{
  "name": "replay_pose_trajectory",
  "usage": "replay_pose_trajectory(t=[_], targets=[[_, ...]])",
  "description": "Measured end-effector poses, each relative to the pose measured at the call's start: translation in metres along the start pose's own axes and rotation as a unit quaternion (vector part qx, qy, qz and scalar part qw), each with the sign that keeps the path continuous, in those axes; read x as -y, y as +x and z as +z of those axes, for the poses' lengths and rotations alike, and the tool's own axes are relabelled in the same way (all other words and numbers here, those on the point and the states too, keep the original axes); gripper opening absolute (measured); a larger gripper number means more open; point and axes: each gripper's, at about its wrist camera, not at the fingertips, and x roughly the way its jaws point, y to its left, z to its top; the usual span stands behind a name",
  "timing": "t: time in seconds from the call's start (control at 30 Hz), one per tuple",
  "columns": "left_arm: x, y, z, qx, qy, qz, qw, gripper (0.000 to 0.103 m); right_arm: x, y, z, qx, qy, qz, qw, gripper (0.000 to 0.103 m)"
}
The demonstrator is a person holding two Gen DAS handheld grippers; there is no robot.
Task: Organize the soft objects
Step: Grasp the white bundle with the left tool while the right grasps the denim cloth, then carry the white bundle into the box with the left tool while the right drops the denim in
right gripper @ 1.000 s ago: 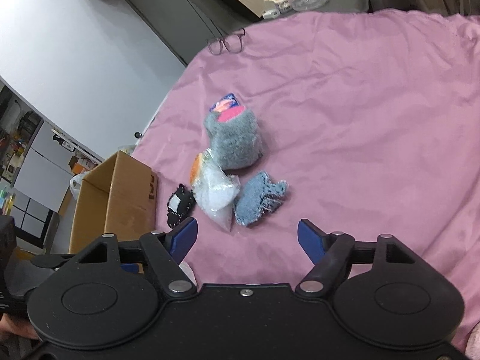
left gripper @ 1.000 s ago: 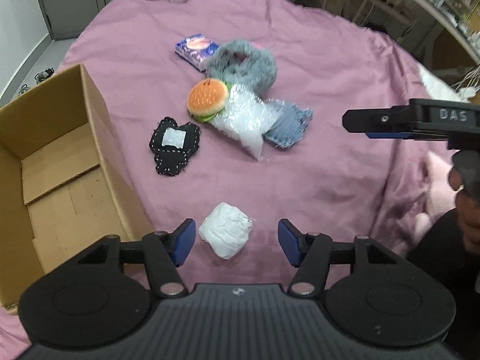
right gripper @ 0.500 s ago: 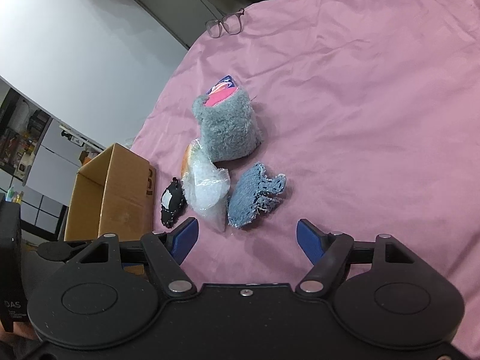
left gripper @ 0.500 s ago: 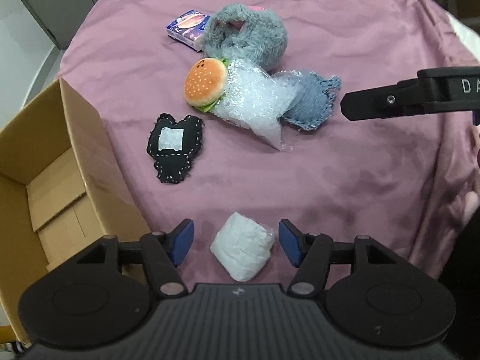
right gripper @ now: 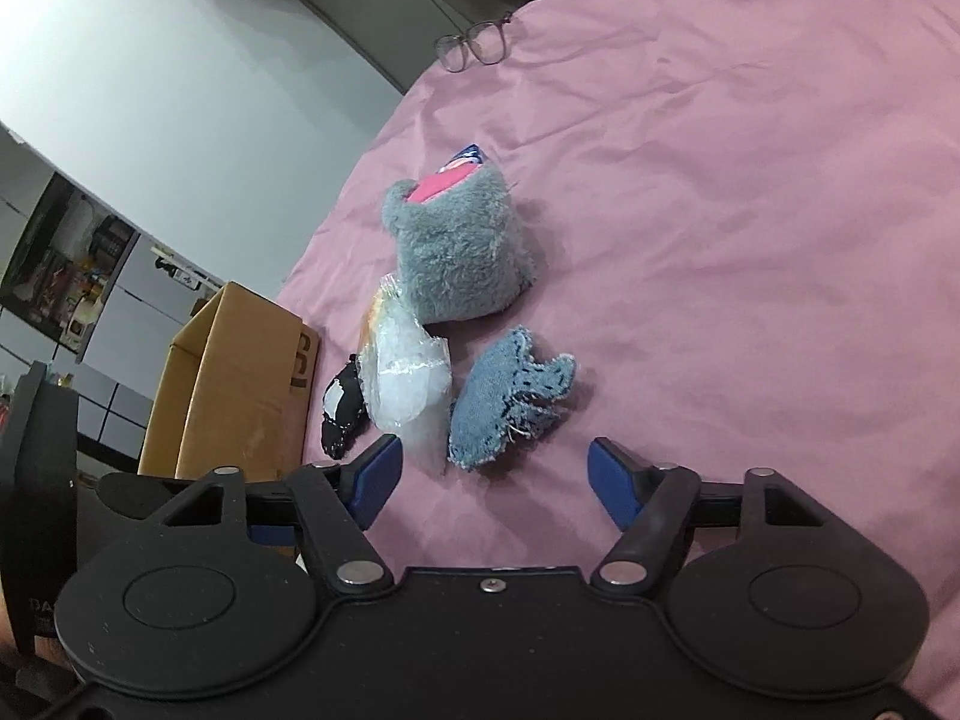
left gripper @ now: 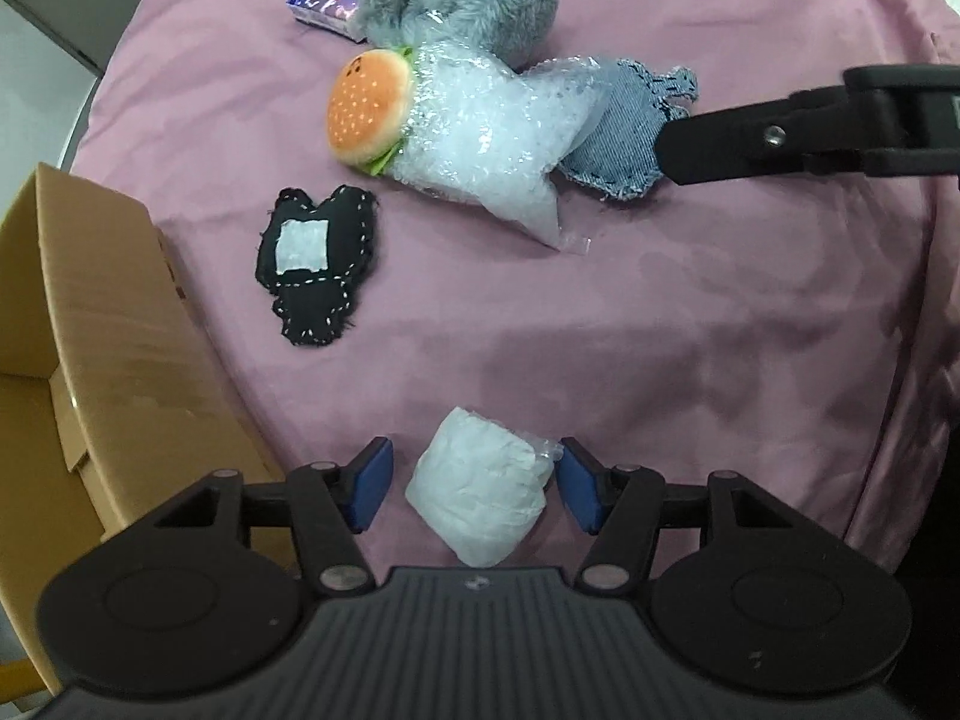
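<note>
Lowered left hand-held gripper [left gripper: 474, 483], closing, straddles tilted white bundle [left gripper: 480, 501].

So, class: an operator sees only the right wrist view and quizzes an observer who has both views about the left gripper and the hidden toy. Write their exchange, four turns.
Operator: I only see the side of the left gripper. What is it doing?
Observer: The left gripper points down over a white wrapped bundle on the pink cloth. Its jaws are closing with the bundle between them, and the left pad is not yet touching it.
Operator: What is that orange sliver behind the bubble wrap?
Observer: A burger plush, lying against the bubble wrap.
</note>
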Motion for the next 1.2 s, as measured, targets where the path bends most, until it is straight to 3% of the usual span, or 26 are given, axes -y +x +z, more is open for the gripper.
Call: replay_pose_trajectory(t=[0.07,0.1,0.17,0.33,0.57,0.8,1.2], targets=[[0.002,-0.001,0.001,0.003,0.002,-0.007,1.0000,0.047,0.001,0.005,0.002,-0.002,0.003,0.005,1.000,0.062],[0.003,-0.002,0.001,0.005,0.003,-0.006,1.0000,0.047,0.000,0.008,0.002,-0.002,0.003,0.006,1.000,0.060],[0.004,-0.008,0.002,0.021,0.008,-0.003,0.9997,0.047,0.001,0.013,0.003,0.005,-0.001,-0.003,1.000,0.044],[0.000,-0.024,0.002,0.051,-0.003,0.003,0.9987,0.047,0.003,0.017,0.003,0.006,0.004,-0.004,1.000,0.016],[-0.020,-0.053,-0.005,0.101,-0.033,-0.004,0.9943,0.047,-0.013,-0.005,0.000,0.018,-0.016,-0.027,0.999,0.012],[-0.046,-0.089,-0.011,0.154,-0.083,-0.019,0.9843,0.047,-0.048,-0.037,0.002,0.037,-0.048,-0.046,0.997,0.012],[-0.083,-0.118,-0.057,0.209,-0.138,-0.044,0.9672,0.047,-0.110,-0.059,-0.007,0.066,-0.090,-0.060,0.992,0.012]])
